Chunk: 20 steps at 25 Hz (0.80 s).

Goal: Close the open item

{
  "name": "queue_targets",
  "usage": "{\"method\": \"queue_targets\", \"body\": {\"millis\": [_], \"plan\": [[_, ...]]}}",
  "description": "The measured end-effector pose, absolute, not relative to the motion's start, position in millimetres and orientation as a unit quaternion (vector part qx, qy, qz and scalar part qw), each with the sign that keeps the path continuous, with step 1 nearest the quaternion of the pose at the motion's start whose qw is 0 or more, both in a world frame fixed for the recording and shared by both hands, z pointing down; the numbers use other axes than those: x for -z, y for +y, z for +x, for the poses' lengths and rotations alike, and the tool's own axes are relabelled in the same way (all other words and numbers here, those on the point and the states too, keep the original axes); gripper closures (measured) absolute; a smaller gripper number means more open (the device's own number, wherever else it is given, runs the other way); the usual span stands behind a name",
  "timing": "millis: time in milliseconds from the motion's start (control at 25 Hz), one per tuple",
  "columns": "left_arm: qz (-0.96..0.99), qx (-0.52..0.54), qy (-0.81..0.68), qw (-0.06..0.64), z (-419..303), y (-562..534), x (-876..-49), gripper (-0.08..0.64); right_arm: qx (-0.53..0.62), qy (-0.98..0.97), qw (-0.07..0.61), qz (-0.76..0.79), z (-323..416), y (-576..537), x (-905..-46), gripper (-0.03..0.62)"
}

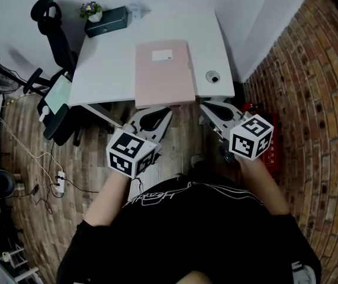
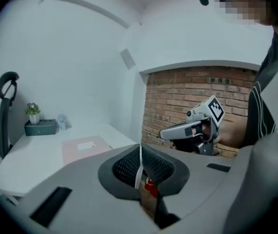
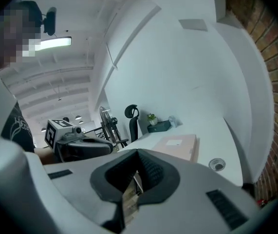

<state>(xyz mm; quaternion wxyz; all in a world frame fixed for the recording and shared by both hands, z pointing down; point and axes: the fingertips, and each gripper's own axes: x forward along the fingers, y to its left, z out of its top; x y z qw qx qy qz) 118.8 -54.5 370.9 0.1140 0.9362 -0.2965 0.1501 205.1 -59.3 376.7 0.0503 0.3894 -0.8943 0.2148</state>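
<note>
On the surface lies a pink folder (it looks flat already), likely light and bendy; press on the cover's free edge. The left tool and right tool are pinched together, empty.

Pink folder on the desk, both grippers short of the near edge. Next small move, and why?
Probably no further contact. The pink folder lies flat on the white desk, cover down and label up, so it looks already closed. The left gripper and right gripper sit short of the desk's near edge, jaws together, holding nothing; I'd just lower them to rest.
</note>
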Motion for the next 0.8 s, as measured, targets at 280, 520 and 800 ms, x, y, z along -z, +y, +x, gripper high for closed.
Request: {"method": "queue_targets", "body": {"millis": [280,520,800], "plan": [[0.941,-0.098,-0.311,0.093,104.6,-33.2,-337.3,0.522,-0.187,-0.901,0.036,0.389,193.9,-31.4,-355.3,0.591],[0.937,-0.09,-0.325,0.096,96.4,-31.4,-338.5,0.522,-0.165,-0.904,0.046,0.392,189.1,-25.0,-349.8,0.591],[0.936,-0.095,-0.324,0.098,87.9,-24.3,-340.1,0.52,-0.167,-0.904,0.045,0.39,176.7,-19.6,-352.6,0.591]]}}
